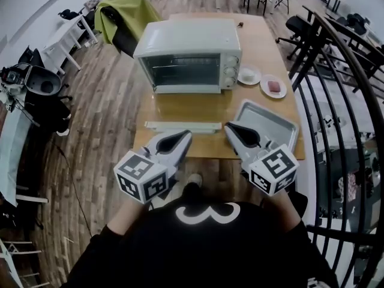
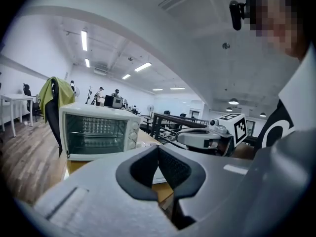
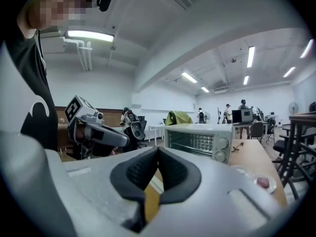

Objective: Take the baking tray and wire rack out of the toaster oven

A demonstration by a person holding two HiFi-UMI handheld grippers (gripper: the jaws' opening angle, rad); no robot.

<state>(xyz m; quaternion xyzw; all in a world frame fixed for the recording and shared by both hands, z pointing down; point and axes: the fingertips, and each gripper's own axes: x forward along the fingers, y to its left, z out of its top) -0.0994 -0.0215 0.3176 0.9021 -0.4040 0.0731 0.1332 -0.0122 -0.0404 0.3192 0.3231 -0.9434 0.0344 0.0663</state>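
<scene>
oven (image 1: pixel 189 53): white toaster oven, far middle of the wooden worktop (image 1: pixel 180 110), front facing the person
tray (image 1: pixel 267 122): already out, flat on the worktop in front of the oven and off to its right, close to the near edge
rack (image 1: pixel 183 126): pale, looks like it's out too, lying flat straight in front of the oven, left of the tray and not touching it
left gripper (image 1: pixel 185 137): held up off the worktop on the near side of the oven, pointing at it, jaws pressed together with nothing in them
right gripper (image 1: pixel 231 128): same deal, just beside the left one, on the tray's side, jaws together and empty
plates (image 1: pixel 249 75): two small ones just right of the oven, the outer one has something pink on it
chair (image 1: pixel 123 17): behind the oven to its left, green cloth draped over it
</scene>
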